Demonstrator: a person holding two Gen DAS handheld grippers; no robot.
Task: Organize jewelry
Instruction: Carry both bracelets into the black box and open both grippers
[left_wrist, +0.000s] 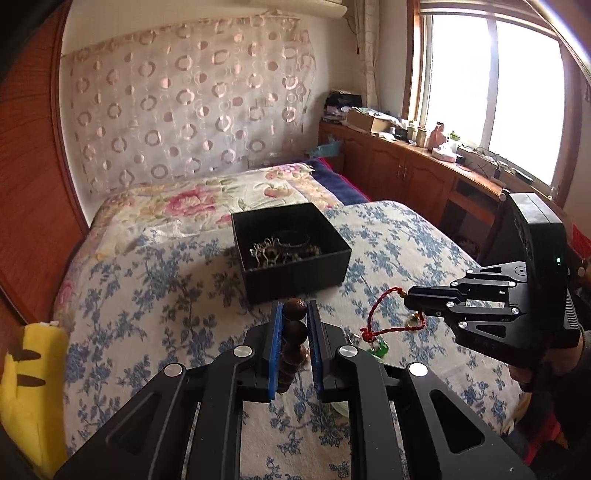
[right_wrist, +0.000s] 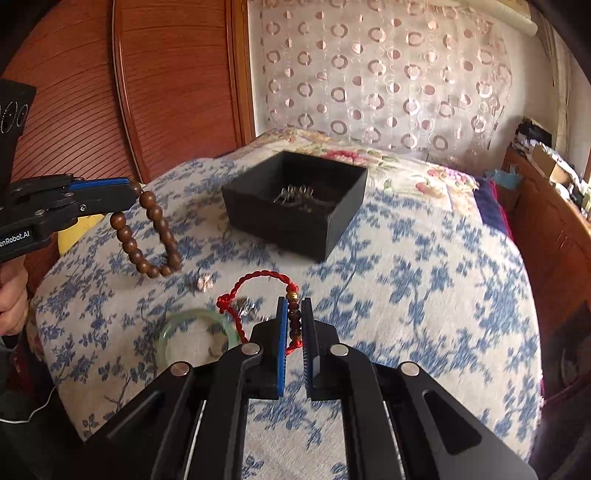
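A black open box (left_wrist: 291, 251) (right_wrist: 295, 206) with tangled jewelry inside sits on the blue-flowered bedspread. My left gripper (left_wrist: 294, 308) (right_wrist: 135, 192) is shut on a brown wooden bead bracelet (left_wrist: 295, 328) (right_wrist: 147, 236), which hangs in a loop above the bed. My right gripper (right_wrist: 294, 306) (left_wrist: 408, 297) is shut on a red cord bracelet (right_wrist: 258, 291) (left_wrist: 384, 314) with dark beads and a gold bead, lifted off the cloth. A pale green bangle (right_wrist: 192, 339), a small silver piece (right_wrist: 245, 306) and a little pink flower piece (right_wrist: 205, 282) lie on the bed below.
The bed (left_wrist: 406, 236) runs back to a curtain-covered wall. A wooden cabinet (left_wrist: 406, 166) with clutter stands under the window on the right. A yellow plush toy (left_wrist: 29, 380) lies at the bed's left edge. A hand (right_wrist: 13, 295) holds the left gripper.
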